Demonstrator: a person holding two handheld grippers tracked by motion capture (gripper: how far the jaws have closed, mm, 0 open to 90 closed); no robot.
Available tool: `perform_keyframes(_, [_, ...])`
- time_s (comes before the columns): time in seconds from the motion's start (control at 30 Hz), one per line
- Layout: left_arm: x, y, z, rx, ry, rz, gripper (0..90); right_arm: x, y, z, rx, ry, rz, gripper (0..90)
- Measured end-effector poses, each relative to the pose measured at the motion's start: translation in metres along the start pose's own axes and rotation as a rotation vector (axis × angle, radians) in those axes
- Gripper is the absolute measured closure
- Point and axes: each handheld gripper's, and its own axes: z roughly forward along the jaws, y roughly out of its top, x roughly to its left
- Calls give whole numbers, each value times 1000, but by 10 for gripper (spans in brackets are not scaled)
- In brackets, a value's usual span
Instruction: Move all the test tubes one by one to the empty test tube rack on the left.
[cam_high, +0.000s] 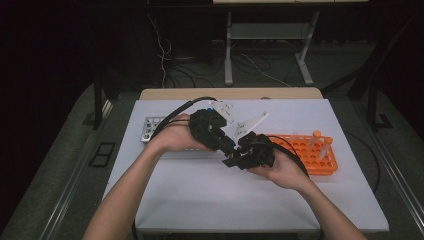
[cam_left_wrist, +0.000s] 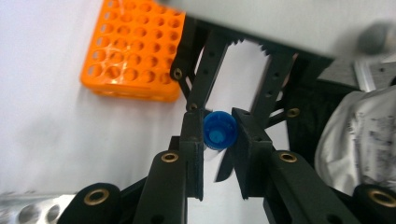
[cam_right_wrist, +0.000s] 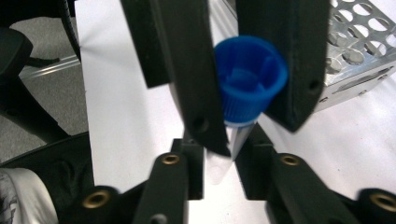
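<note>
High view, hands: the left gripper (cam_high: 226, 145) and the right gripper (cam_high: 239, 156) meet nose to nose above the middle of the white table (cam_high: 200, 195), between the metal rack (cam_high: 151, 128) on the left and the orange rack (cam_high: 310, 156) on the right.
High view, progress: two capped tubes (cam_high: 320, 142) already stand in the orange rack; most of its holes look free, so I judge the sorting far from finished.
High view, hard to see: a speck of blue marks where the jaws meet, but the tube itself is too small to make out.
Left gripper view, grip: the left gripper's jaws are clenched on the blue cap (cam_left_wrist: 220, 130) of the tube, which is held in the air over the table.
Left gripper view, hidden: the tube's body runs away behind the cap; only a pale blur shows below it.
Right gripper view, grip: the right gripper's own jaws flank the clear tube body (cam_right_wrist: 232, 140) below the cap (cam_right_wrist: 250, 77); whether the pads press on it I cannot tell.
Right gripper view, step: a hand-over or cap-twisting seems under way; racking the tube is left.
Right gripper view, cut off: the tube's lower end is hidden between the jaws.
</note>
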Motion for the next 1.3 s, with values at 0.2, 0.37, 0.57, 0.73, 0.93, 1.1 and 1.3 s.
perform_keyframes(0.2, [5, -6, -12, -22, 37, -33, 745, -2, -5, -5, -31, -25, 8, 577])
perform_keyframes(0.37, [10, -11, -23, -40, 74, -58, 745, -5, -12, -11, -67, -60, 43, 426])
perform_keyframes(0.57, [16, -16, -36, -57, 124, -83, 745, -11, -20, -17, -84, -109, 104, 107])
perform_keyframes(0.73, [20, -21, -47, -68, 158, -108, 745, -16, -31, -27, -105, -107, 152, 1])
perform_keyframes(0.93, [27, -24, -60, -80, 199, -136, 746, -19, -45, -35, -120, -107, 175, 1])
perform_keyframes(1.1, [32, -25, -73, -84, 235, -153, 745, -20, -55, -38, -115, -102, 185, 1])
perform_keyframes(1.3, [40, -26, -87, -73, 273, -176, 746, -20, -65, -40, -118, -98, 200, 2])
